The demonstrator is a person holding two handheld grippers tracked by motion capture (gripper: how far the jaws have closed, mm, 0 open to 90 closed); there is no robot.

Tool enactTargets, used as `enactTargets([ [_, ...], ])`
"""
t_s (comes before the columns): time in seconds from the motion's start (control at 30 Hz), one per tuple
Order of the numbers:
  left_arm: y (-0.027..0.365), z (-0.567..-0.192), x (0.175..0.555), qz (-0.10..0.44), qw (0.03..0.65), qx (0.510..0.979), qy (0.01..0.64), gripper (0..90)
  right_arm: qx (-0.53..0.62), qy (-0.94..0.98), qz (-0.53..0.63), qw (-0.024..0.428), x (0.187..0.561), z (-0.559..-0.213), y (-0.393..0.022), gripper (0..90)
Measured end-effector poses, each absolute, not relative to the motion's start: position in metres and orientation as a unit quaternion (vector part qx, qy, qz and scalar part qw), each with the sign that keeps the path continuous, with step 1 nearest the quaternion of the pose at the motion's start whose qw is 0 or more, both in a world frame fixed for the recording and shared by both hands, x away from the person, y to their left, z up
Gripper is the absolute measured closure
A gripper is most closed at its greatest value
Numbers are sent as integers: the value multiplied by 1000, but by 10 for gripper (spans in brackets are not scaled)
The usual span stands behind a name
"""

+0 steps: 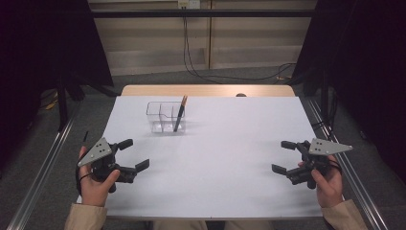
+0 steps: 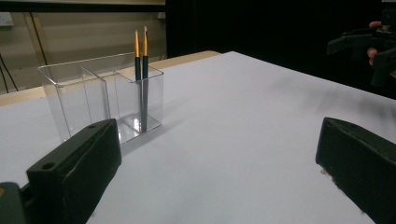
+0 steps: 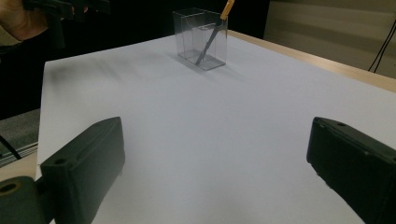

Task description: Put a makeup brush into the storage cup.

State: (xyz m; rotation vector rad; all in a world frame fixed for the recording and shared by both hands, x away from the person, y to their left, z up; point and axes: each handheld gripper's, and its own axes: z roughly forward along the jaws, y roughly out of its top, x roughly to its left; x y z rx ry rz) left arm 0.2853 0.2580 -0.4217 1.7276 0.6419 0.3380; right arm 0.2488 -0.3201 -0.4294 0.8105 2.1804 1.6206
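High view: two dark pencils with orange upper ends stand in the right-hand compartment of a clear three-part holder, which sits at about eleven o'clock on the white table, toward the far edge. From the left gripper view the pencils stand close together, nearly upright, tips down on the holder's floor; from the right gripper view they lean against the compartment wall. The holder's other two compartments look empty.

Nearer the person, the left gripper rests at about eight o'clock on the table, its jaws spread wide with nothing between them. The right gripper sits at about four o'clock, its jaws likewise wide apart and empty. Both are well apart from the holder, and both point inward across the bare sheet.

Judging by this layout, the work with the pencils appears to be either complete, with both already stowed in the holder, or not yet begun if they are to come out; no loose pencil lies on the table, and neither gripper is reaching.
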Motion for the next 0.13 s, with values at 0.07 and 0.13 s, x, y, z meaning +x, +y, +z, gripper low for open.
enactTargets([
  [0.07,258,-422,286,146,592,743,276,0,283,760,565,153,249,-430,-320,35],
  [0.13,257,-423,285,143,592,743,278,0,283,759,565,153,249,-430,-320,36],
])
